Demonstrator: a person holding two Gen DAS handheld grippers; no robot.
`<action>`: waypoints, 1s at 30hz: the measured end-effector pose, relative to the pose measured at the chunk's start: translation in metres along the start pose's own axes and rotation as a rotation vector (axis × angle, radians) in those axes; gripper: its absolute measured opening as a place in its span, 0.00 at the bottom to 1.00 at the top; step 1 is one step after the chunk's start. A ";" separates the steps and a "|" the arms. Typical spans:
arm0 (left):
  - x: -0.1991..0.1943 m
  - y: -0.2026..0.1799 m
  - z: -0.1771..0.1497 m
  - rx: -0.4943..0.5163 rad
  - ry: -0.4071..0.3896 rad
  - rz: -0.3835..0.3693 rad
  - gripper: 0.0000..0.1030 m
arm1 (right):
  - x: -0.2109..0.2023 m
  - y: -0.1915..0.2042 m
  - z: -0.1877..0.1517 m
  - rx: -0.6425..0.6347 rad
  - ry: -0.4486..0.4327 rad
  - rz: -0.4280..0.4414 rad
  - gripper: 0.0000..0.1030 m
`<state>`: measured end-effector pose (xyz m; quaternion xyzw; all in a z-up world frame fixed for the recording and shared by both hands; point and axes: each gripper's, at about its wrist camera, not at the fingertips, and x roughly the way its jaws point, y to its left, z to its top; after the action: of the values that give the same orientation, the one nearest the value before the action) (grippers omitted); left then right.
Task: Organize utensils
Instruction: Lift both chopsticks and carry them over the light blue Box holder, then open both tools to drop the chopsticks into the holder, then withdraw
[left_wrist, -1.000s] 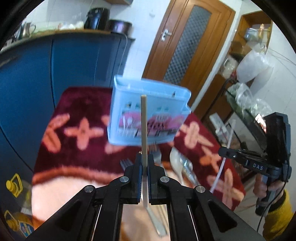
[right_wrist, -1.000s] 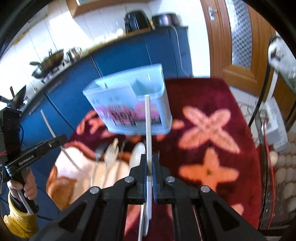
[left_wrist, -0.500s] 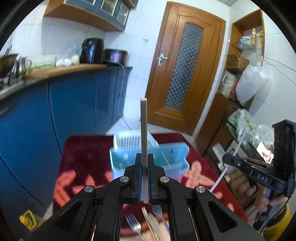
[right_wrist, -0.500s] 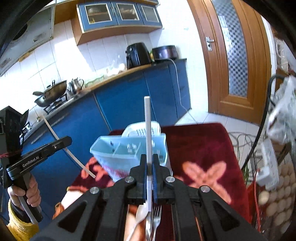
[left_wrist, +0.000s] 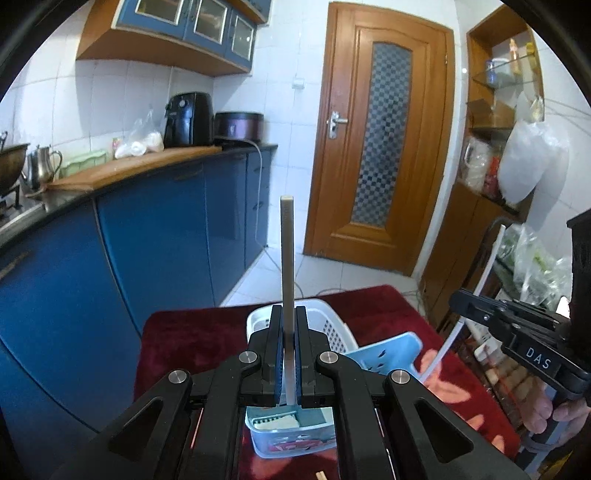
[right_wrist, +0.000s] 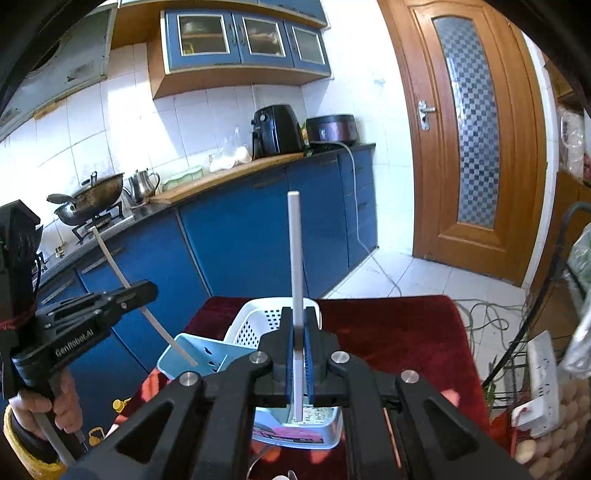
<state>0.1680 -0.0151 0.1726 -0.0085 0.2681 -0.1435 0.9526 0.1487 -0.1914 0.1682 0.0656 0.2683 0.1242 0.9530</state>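
Observation:
My left gripper (left_wrist: 287, 332) is shut on a tan chopstick (left_wrist: 287, 258) that stands upright between its fingers. My right gripper (right_wrist: 298, 332) is shut on a white chopstick (right_wrist: 295, 258), also upright. Both are held above a light blue utensil holder (left_wrist: 295, 435), also seen in the right wrist view (right_wrist: 192, 354), which stands on a dark red patterned cloth (left_wrist: 192, 339). A white perforated basket (left_wrist: 332, 328) stands just behind the holder. The lower ends of both chopsticks point down over the holder. Each gripper shows in the other's view: the right (left_wrist: 476, 306) and the left (right_wrist: 136, 295).
Blue kitchen cabinets (left_wrist: 155, 251) with a wooden counter run along the left. A wooden door (left_wrist: 380, 147) is behind. Shelves with bags (left_wrist: 524, 166) and a power strip (right_wrist: 539, 380) with cables are on the right. More utensils lie at the bottom edge (right_wrist: 258, 461).
Both grippers have risen and tilted up with their chopsticks. The blue holder has dropped low in both views, now under the fingers, and the cutlery on the cloth has mostly left view.

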 end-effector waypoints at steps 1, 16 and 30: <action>0.007 0.000 -0.004 0.002 0.012 0.003 0.04 | 0.005 0.000 -0.003 -0.003 0.008 -0.001 0.06; 0.054 0.001 -0.044 0.002 0.120 -0.006 0.04 | 0.046 0.001 -0.032 -0.029 0.109 -0.001 0.06; 0.042 0.000 -0.042 -0.019 0.101 -0.009 0.43 | 0.027 -0.003 -0.024 0.028 0.036 0.030 0.38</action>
<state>0.1807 -0.0239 0.1150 -0.0113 0.3171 -0.1455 0.9371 0.1590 -0.1854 0.1336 0.0806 0.2861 0.1361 0.9451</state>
